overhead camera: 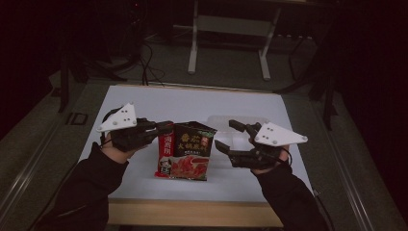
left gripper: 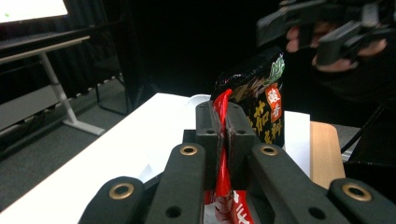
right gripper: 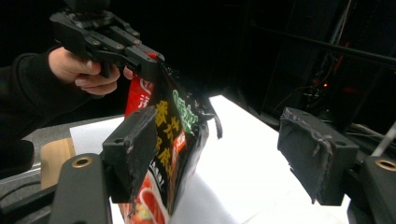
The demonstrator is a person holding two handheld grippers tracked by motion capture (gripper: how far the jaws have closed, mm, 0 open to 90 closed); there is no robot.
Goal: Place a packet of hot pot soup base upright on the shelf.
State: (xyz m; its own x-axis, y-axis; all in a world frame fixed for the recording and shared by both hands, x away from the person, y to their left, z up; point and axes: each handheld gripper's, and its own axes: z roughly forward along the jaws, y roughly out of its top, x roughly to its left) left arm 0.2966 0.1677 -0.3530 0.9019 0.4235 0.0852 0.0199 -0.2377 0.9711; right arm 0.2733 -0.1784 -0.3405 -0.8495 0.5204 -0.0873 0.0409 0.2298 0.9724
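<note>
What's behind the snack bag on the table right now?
Behind the snack bag lies a clear plastic tray on the white table. The bag and the right gripper cover part of the tray, so its contents cannot be made out.

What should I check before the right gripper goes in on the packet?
1. Left gripper clamped on snack packet edge: ok.
2. Right gripper open wide: ok.
3. Right fingers straddle the packet: not ok, it sits against one finger, not between them.
4. Packet top already torn open: ok.
5. Clear tray out of the way behind the packet: ok.
6. Packet contents: cannot tell.
</note>
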